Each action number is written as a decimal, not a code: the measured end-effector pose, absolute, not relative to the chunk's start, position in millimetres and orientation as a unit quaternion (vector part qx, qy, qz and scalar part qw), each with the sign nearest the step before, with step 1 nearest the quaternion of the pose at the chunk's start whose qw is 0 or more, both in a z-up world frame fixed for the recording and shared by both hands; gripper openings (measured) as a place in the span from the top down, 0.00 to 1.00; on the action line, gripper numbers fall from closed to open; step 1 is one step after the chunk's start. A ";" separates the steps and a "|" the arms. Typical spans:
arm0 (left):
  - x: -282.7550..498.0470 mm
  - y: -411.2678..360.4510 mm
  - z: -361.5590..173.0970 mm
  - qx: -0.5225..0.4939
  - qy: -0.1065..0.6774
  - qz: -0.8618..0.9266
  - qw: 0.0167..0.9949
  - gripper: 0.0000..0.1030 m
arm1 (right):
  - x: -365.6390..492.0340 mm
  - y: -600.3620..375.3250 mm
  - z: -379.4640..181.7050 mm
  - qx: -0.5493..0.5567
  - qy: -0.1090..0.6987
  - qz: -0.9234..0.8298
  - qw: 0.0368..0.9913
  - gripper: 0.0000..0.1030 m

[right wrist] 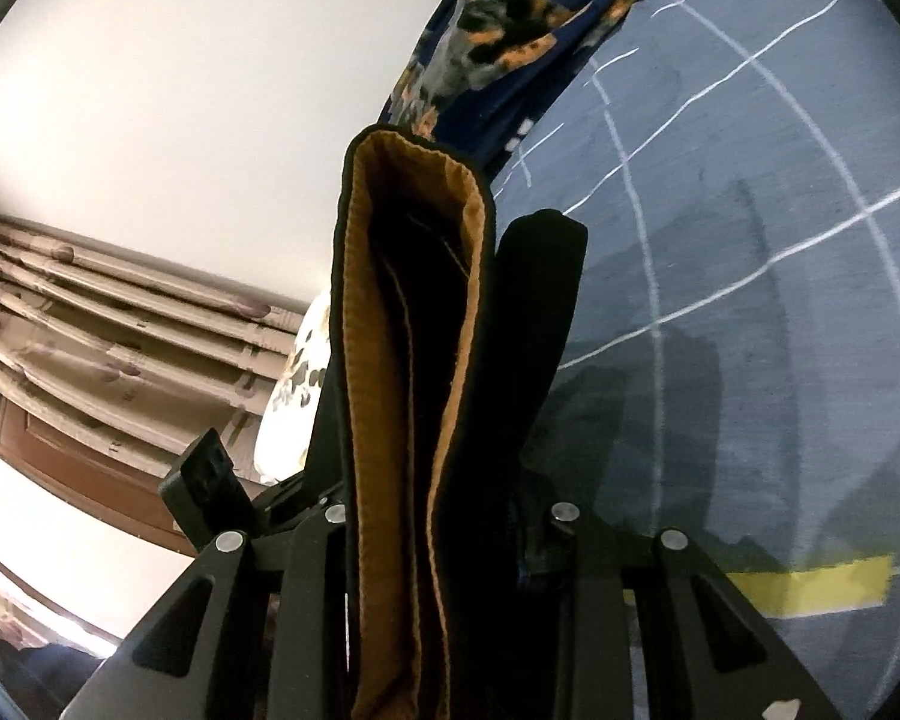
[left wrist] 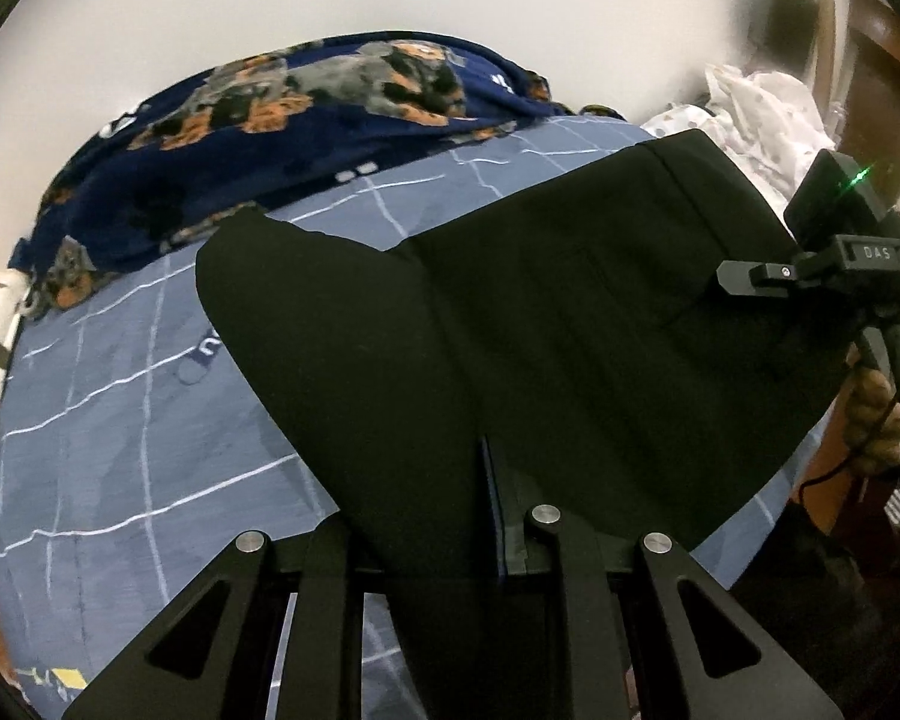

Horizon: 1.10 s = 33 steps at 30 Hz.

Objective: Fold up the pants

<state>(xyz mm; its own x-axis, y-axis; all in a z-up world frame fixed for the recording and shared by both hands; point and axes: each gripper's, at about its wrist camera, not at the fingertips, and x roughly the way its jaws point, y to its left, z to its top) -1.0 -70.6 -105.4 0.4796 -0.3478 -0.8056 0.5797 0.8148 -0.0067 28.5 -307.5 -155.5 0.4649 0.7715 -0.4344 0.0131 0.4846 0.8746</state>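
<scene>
Hiding both tools' fingertips, black pants (left wrist: 510, 312) sit clamped in left tool (left wrist: 450, 546) and right tool (right wrist: 450, 516)

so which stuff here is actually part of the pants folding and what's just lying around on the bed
Part of the job:
black pants
left gripper, shut on the pants
right gripper, shut on the pants

Just lying about:
dog-print blanket
white cloth pile
blue checked sheet
curtain

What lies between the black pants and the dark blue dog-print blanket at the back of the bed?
In the left wrist view, only a bare strip of blue grid-lined bedsheet separates the black pants from the dog-print blanket.
</scene>
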 end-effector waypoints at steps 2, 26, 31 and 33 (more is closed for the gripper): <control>0.4 -63.5 -104.9 0.132 0.429 -0.267 0.852 0.83 | 31.8 -300.3 -155.0 0.436 0.450 0.259 0.735 0.74; 24.7 -15.7 -107.4 0.103 0.432 -0.225 0.867 0.83 | 62.7 -250.7 -161.5 0.438 0.466 0.273 0.719 0.74; 28.7 -11.7 -109.3 0.100 0.434 -0.221 0.867 0.83 | 65.3 -246.7 -163.3 0.439 0.469 0.272 0.716 0.74; 30.1 -10.1 -109.7 0.100 0.435 -0.220 0.868 0.83 | 67.6 -245.9 -163.8 0.439 0.471 0.273 0.715 0.74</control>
